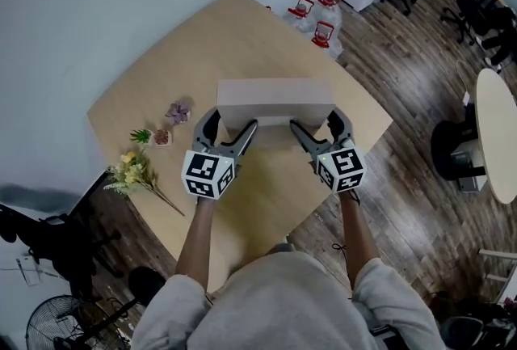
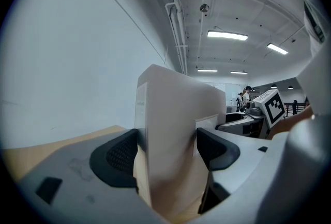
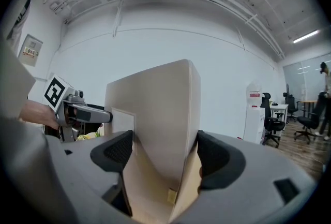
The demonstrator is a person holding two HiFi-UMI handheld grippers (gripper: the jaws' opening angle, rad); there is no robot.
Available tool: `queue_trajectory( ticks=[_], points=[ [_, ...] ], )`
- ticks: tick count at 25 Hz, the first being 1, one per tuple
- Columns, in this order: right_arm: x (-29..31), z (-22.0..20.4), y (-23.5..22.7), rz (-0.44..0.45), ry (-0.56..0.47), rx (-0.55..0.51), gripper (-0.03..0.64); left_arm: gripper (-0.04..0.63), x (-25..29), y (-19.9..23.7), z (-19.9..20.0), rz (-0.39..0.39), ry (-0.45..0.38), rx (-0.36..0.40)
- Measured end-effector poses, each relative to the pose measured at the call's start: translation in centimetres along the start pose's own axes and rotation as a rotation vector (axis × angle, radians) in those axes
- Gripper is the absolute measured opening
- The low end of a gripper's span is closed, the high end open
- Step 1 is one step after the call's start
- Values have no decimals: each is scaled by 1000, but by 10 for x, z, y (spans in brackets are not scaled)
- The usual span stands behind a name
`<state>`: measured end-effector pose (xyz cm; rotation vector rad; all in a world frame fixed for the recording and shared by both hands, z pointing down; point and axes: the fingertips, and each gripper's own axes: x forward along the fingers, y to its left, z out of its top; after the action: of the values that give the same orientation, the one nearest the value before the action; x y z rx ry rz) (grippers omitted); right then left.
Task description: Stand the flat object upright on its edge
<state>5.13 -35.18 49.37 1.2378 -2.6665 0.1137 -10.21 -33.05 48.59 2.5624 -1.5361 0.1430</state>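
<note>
From the head view I see the cardboard box (image 1: pixel 275 102) upright near the middle of the tabletop (image 1: pixel 266 195), my left gripper (image 1: pixel 230 127) at one end and my right gripper (image 1: pixel 317 127) at the other, with a flower sprig (image 1: pixel 137 172) lying off to the left. In the left gripper view the jaws are clamped on the box's narrow end. In the right gripper view the jaws likewise pinch the box's other end.
</note>
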Motion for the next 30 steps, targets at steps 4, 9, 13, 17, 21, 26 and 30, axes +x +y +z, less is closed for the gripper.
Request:
queue_trajectory(
  ticks=[4,9,13,17,21,26,30],
  points=[
    [9,-9,-5,-1,18,1,396,347,9,6,-10,1,10,-14],
    [15,-19,-8,-8,35,-31,396,347,15,8,-22,-1,25,-13],
    [17,-25,-10,-15,47,-37,396,347,18,9,-27,-1,32,-4],
    [17,-29,-10,-24,50,-61,396,347,19,8,-33,0,37,1],
    [18,-35,-11,-28,65,-71,396,347,20,7,-39,3,50,11],
    [17,-41,-11,-33,71,-73,396,347,20,6,-44,2,57,17],
    [15,-42,-11,-34,64,-76,396,347,20,4,-45,5,44,18]
  ],
)
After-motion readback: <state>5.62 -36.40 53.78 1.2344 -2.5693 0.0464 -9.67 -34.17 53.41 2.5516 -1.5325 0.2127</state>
